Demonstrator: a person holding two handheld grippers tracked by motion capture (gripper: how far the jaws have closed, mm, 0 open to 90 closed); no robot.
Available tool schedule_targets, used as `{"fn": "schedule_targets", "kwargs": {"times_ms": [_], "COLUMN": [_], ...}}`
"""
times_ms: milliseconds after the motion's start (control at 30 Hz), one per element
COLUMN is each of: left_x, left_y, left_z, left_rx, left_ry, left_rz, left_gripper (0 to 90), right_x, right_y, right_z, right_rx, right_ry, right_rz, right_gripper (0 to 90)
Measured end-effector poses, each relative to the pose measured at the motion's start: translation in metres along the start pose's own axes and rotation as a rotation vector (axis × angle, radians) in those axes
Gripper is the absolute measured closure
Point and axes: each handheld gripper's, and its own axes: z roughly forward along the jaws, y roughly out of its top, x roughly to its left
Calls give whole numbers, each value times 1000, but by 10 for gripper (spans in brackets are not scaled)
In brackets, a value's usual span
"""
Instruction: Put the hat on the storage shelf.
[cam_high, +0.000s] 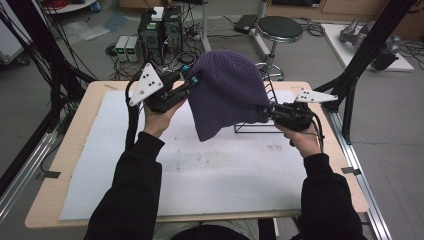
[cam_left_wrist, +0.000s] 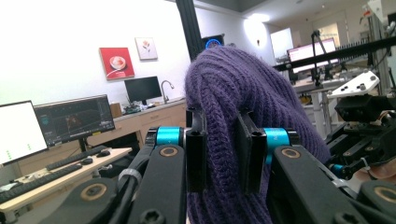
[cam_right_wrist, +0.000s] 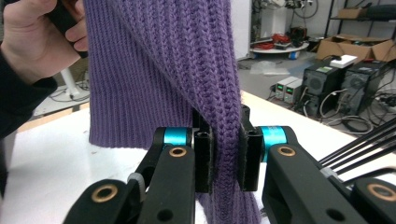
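Observation:
A purple knitted beanie (cam_high: 225, 95) hangs in the air above the white mat, held between both grippers. My left gripper (cam_high: 192, 82) is shut on its left edge near the top; in the left gripper view the knit (cam_left_wrist: 233, 102) bulges up between the black pads (cam_left_wrist: 196, 154). My right gripper (cam_high: 264, 110) is shut on the beanie's lower right edge; in the right gripper view a ribbed fold (cam_right_wrist: 219, 93) runs down between the pads (cam_right_wrist: 247, 154). The hand (cam_right_wrist: 32, 37) holding the left gripper is at that view's upper left. The beanie's ribbed hem (cam_high: 212, 132) hangs down toward the mat.
A black wire rack (cam_high: 267, 107) stands on the table behind the beanie, partly hidden by it. The white mat (cam_high: 200, 170) covers most of the wooden table (cam_high: 75, 135). A black stool (cam_high: 279, 29), computer boxes (cam_high: 160, 27) and cables sit on the floor beyond.

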Motion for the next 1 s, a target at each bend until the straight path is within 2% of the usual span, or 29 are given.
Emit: {"fn": "schedule_targets", "kwargs": {"times_ms": [100,133,167,200,233,267,300,367,467,567,633,700,733,767,800,867,1000], "left_x": [3,3,4,4,4,4,5,5,5,7,7,7,7,7,7,6,2], "left_y": [6,9,14,14,18,18,20,20,18,18,21,27,27,32,32,36,38], "left_z": [9,13,24,24,35,35,40,50,61,71,80,96,96,107,107,122,135], "left_rx": [0,7,24,24,28,28,30,34,38,39,44,54,54,62,62,81,85], "left_ry": [-5,-12,-22,-22,-32,-32,-38,-52,-64,-69,-77,-94,-94,-104,-104,-120,-135], "left_rz": [6,12,27,27,32,32,30,25,10,4,14,29,29,42,42,61,73], "left_gripper": [765,765,765,765,765,765,765,765,765,765,765,765,765,764,765,764,764], "right_x": [-3,-4,-6,-6,-9,-9,-14,-20,-25,-35,-37,-44,-46,-48,-50,-56,-62], "right_y": [2,3,3,3,4,4,6,9,13,21,23,28,29,30,31,31,30], "right_z": [-1,-3,-4,-4,-7,-7,-11,-16,-20,-25,-26,-27,-28,-30,-31,-34,-40], "right_rx": [-16,-19,-23,-23,-35,-35,-48,-48,-49,-52,-48,-49,-58,-65,-72,-85,-106], "right_ry": [-6,-21,-28,-28,-47,-47,-62,-89,-103,-147,-159,-197,-212,-223,-237,-261,-298], "right_rz": [9,11,12,12,19,19,38,33,41,32,32,32,32,38,43,54,79], "right_gripper": [804,803,803,803,803,803,802,802,802,802,802,801,801,801,801,801,801]}}
